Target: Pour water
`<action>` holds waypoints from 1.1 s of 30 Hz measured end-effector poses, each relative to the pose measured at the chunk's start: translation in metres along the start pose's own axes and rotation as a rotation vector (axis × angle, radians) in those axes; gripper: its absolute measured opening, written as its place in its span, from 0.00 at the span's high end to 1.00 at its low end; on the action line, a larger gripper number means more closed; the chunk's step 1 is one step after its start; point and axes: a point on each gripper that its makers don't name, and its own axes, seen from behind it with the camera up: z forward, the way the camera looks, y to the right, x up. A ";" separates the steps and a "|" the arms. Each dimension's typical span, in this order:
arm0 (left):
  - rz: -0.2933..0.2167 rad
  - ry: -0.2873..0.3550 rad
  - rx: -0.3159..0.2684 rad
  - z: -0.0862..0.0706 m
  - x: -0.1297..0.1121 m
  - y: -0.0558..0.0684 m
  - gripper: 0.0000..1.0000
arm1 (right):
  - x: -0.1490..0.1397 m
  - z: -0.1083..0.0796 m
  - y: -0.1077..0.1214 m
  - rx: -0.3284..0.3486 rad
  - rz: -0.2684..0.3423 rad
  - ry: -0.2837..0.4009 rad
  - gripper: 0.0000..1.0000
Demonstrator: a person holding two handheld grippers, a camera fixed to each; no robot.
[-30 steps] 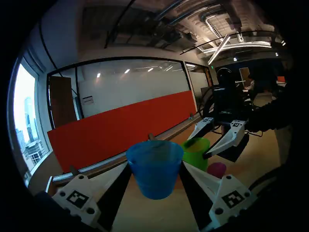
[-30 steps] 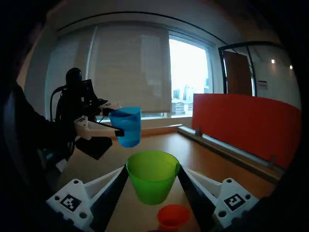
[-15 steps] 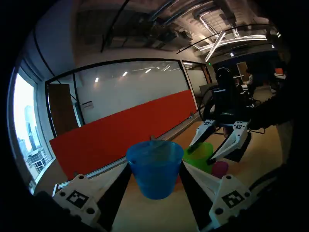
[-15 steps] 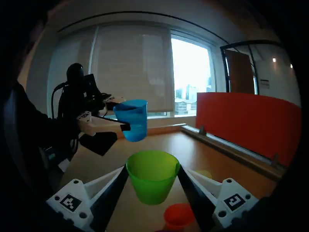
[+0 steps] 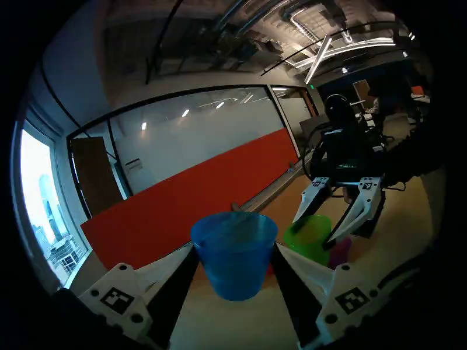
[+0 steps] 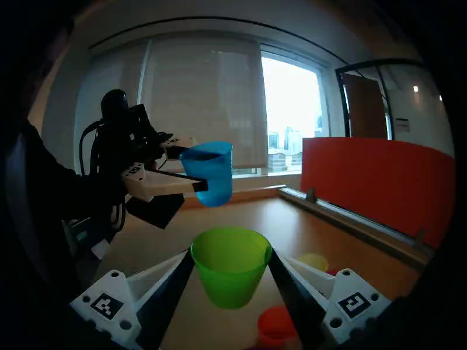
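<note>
Left claw (image 5: 233,249): clamps blue cup (image 5: 235,274) upright, held higher than green cup (image 6: 231,271) gripped by right claw (image 6: 231,254), presumably for pouring.

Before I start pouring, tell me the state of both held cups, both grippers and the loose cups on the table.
blue cup: upright, held in the air, contents unclear.
left gripper: shut on the blue cup.
green cup: held upright, no water visible inside.
right gripper: shut on the green cup.
orange cup: standing on the table, not held.
yellow cup: standing on the table, not held.
</note>
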 end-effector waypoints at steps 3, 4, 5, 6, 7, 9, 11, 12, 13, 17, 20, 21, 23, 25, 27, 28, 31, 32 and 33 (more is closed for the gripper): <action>0.010 0.005 -0.004 0.000 0.002 0.000 0.18 | -0.001 0.000 -0.003 0.008 0.000 -0.002 0.07; 0.014 0.006 -0.006 0.000 0.003 0.001 0.18 | -0.001 0.001 -0.004 0.010 0.000 -0.002 0.07; 0.019 0.007 -0.008 0.000 0.004 0.001 0.17 | -0.002 0.001 -0.005 0.011 0.000 -0.003 0.07; 0.024 0.008 -0.010 0.000 0.004 0.001 0.18 | -0.002 0.001 -0.005 0.013 0.000 -0.004 0.07; 0.029 0.009 -0.011 0.000 0.005 0.002 0.18 | -0.003 0.001 -0.006 0.014 -0.001 -0.004 0.07; 0.039 0.010 -0.014 0.000 0.006 0.002 0.18 | -0.004 0.001 -0.007 0.018 -0.004 -0.007 0.07; 0.048 0.012 -0.018 0.001 0.007 0.003 0.18 | -0.006 0.001 -0.009 0.022 -0.005 -0.011 0.07; 0.052 0.013 -0.020 0.001 0.007 0.003 0.17 | -0.006 0.002 -0.010 0.024 -0.006 -0.013 0.07; 0.054 0.013 -0.021 0.001 0.007 0.003 0.17 | -0.007 0.002 -0.010 0.026 -0.007 -0.014 0.07; 0.064 0.015 -0.028 0.002 0.009 0.004 0.18 | -0.011 0.002 -0.014 0.035 -0.010 -0.019 0.07; 0.074 0.016 -0.029 0.002 0.010 0.005 0.18 | -0.012 0.003 -0.016 0.042 -0.010 -0.023 0.07; 0.078 0.015 -0.030 0.001 0.010 0.005 0.18 | -0.013 0.003 -0.017 0.044 -0.010 -0.024 0.07; 0.087 0.015 -0.032 0.002 0.011 0.005 0.18 | -0.014 0.004 -0.018 0.047 -0.012 -0.025 0.07; 0.095 0.015 -0.034 0.002 0.011 0.005 0.18 | -0.015 0.004 -0.019 0.051 -0.013 -0.027 0.07; 0.103 0.015 -0.036 0.002 0.012 0.006 0.18 | -0.015 0.003 -0.020 0.053 -0.013 -0.028 0.07; 0.107 0.017 -0.036 0.002 0.013 0.006 0.18 | -0.015 0.003 -0.020 0.054 -0.013 -0.027 0.07; 0.118 0.020 -0.037 0.003 0.014 0.006 0.18 | -0.015 0.003 -0.021 0.057 -0.011 -0.027 0.07; 0.122 0.021 -0.037 0.003 0.014 0.006 0.18 | -0.015 0.003 -0.021 0.058 -0.011 -0.027 0.07; 0.126 0.021 -0.038 0.003 0.015 0.006 0.18 | -0.016 0.003 -0.021 0.059 -0.010 -0.027 0.07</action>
